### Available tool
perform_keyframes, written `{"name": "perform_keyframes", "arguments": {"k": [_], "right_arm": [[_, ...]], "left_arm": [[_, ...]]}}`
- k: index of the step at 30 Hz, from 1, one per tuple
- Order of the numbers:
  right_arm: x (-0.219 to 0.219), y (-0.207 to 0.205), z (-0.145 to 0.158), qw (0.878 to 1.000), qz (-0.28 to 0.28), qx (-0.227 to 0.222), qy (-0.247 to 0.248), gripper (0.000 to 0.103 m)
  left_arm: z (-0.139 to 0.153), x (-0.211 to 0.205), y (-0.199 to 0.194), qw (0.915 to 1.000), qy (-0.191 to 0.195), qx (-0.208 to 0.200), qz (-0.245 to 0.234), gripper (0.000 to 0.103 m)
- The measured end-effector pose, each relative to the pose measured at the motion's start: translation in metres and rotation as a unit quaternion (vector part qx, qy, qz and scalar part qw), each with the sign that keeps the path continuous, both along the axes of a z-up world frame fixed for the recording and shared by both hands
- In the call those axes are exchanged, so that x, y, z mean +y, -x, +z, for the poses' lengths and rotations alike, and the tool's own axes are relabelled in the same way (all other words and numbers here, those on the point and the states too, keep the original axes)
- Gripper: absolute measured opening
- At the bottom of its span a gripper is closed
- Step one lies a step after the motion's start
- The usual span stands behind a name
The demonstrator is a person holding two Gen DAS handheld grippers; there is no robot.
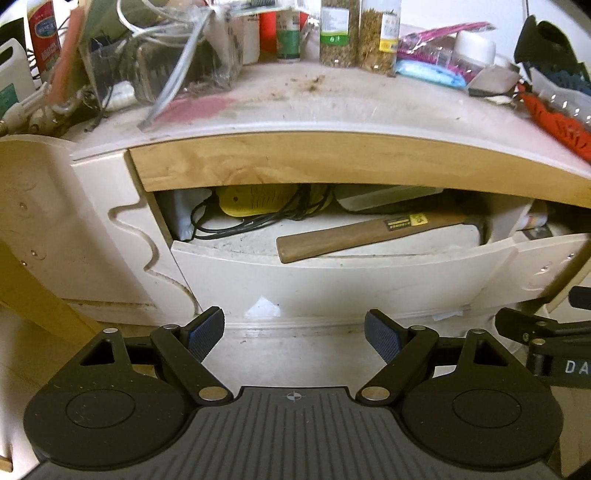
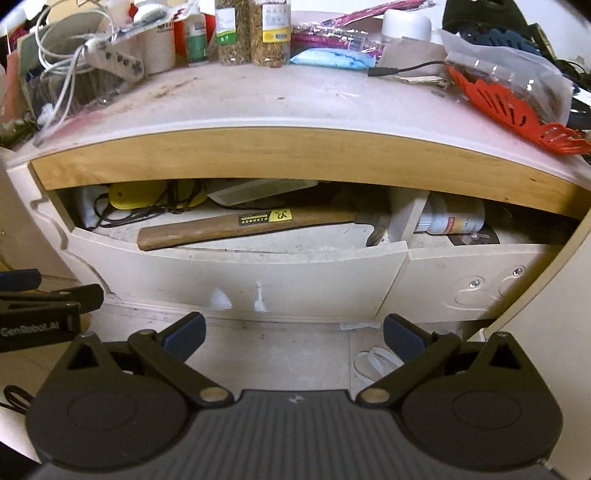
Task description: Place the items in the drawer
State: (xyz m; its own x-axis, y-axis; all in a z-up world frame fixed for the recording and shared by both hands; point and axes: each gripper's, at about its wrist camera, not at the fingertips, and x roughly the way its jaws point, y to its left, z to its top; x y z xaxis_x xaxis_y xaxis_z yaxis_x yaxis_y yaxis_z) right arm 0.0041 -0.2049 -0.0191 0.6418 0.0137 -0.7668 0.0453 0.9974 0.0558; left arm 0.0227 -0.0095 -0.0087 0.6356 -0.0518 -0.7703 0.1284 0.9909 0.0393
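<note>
Left wrist view: the left gripper (image 1: 294, 332) hangs wide and empty before the drawer (image 1: 332, 280), pulled partly out — the hammer (image 1: 369, 230) lies inside, by a yellow device (image 1: 258, 201).

Right wrist view: the right gripper (image 2: 294, 332), equally wide, holds nothing; only here shows a white bottle (image 2: 454, 218) beyond the divider (image 2: 406, 218).

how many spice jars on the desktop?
2. Both stand side by side at the back edge of the top: a green-label jar on the left and a yellow-label jar on its right. Clutter at the back may hide more.
</note>
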Motion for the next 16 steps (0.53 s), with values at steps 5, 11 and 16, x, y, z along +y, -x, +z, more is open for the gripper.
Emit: {"name": "perform_keyframes", "arguments": {"k": [5, 11, 16], "right_arm": [[-0.003, 0.012, 0.008, 1.0, -0.001, -0.006, -0.011, 0.103], [-0.004, 0.023, 0.016, 1.0, 0.0, -0.013, -0.022, 0.103], [-0.002, 0.023, 0.015, 1.0, 0.003, -0.013, -0.016, 0.103]], "left_arm": [[0.013, 0.004, 0.013, 0.9999, -0.001, -0.014, -0.005, 0.084], [0.016, 0.008, 0.014, 0.9999, 0.004, -0.014, 0.001, 0.084], [0.009, 0.009, 0.011, 0.9998, 0.005, -0.019, 0.002, 0.084]]}}
